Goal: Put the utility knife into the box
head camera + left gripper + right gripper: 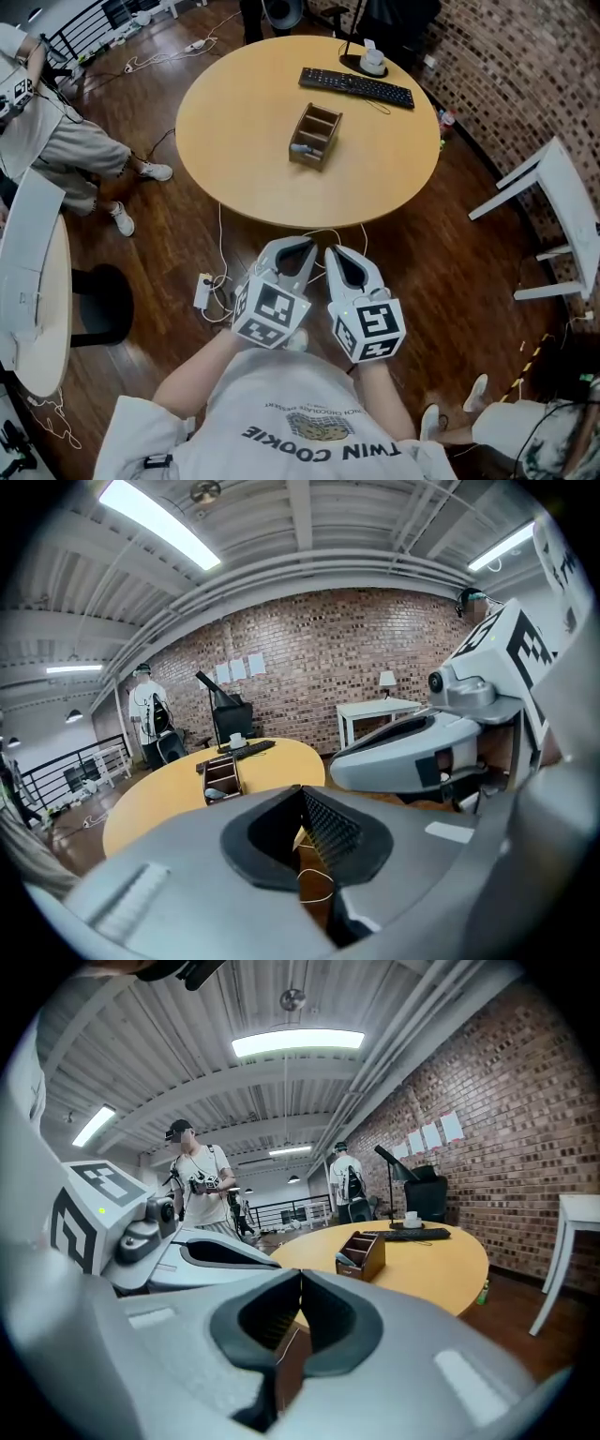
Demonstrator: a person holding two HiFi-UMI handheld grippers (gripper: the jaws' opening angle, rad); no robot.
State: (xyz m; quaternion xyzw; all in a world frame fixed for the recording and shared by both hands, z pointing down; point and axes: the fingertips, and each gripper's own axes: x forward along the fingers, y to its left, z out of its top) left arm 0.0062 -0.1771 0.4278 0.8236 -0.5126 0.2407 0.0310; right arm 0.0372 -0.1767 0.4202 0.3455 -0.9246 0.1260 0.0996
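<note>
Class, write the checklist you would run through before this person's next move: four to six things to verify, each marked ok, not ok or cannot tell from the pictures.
1. Left gripper empty: ok, jaws together with nothing between them.
2. Right gripper empty: ok, jaws together with nothing held.
3. Something lies in the wooden box: ok, a grey object sits in its nearest compartment.
4. That grey object is the utility knife: cannot tell, too small to make out.
5. Box stands upright on the round table, away from its edge: ok.
6. Keyboard clear of the box: ok, they are apart.
</note>
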